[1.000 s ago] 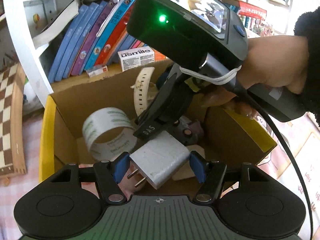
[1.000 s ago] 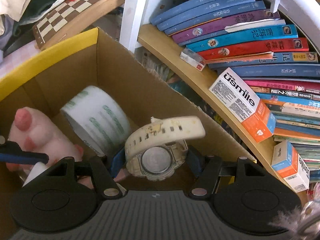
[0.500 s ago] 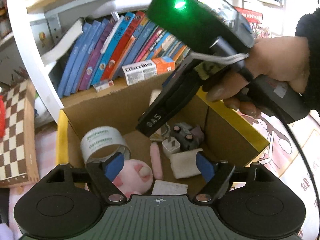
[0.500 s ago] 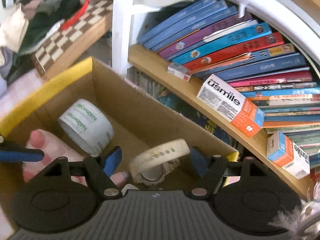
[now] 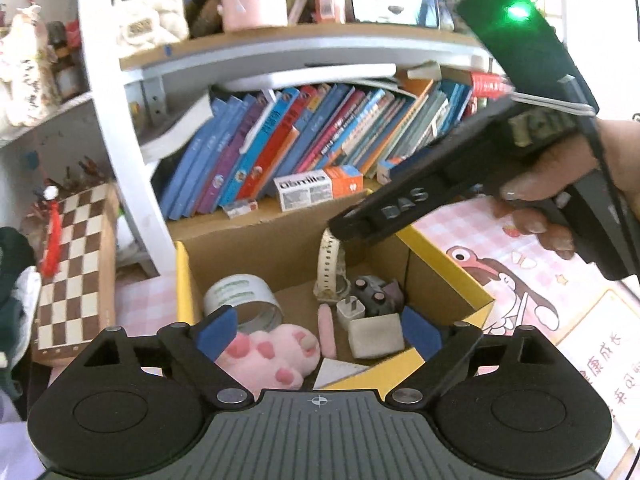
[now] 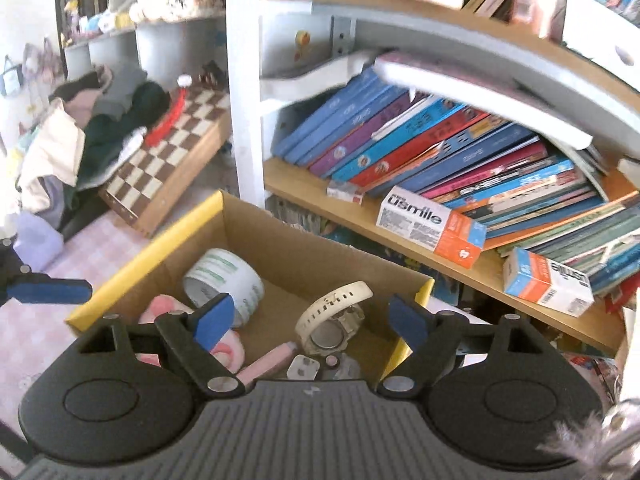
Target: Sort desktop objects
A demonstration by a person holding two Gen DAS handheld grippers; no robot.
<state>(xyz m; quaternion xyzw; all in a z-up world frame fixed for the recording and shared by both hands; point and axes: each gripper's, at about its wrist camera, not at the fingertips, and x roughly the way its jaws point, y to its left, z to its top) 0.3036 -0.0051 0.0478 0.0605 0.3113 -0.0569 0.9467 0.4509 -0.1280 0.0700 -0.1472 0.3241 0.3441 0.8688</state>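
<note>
Both tools, left (image 5: pixel 318 330) and right (image 6: pixel 310 318), are opening and empty, their bodies hiding the near part of the cardboard box (image 5: pixel 280 240).

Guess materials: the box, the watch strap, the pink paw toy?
Box: corrugated cardboard, matte brown inside, yellow outside. Watch strap: likely rubber or silicone, cream, matte, scuffed, with punched holes. Pink paw toy: plush fabric, fuzzy surface, darker pink pads.

One open cardboard box with yellow-edged flaps (image 5: pixel 448 264) holds one roll of white tape printed in green (image 5: pixel 240 300), one cream plastic wristwatch (image 6: pixel 334 320), one pink plush paw (image 5: pixel 272 356), one white plug adapter (image 5: pixel 352 308) and one slim pink stick (image 5: pixel 328 330). One brown-and-cream wooden chessboard (image 6: pixel 172 152) lies nearby. Two claws are present.
</note>
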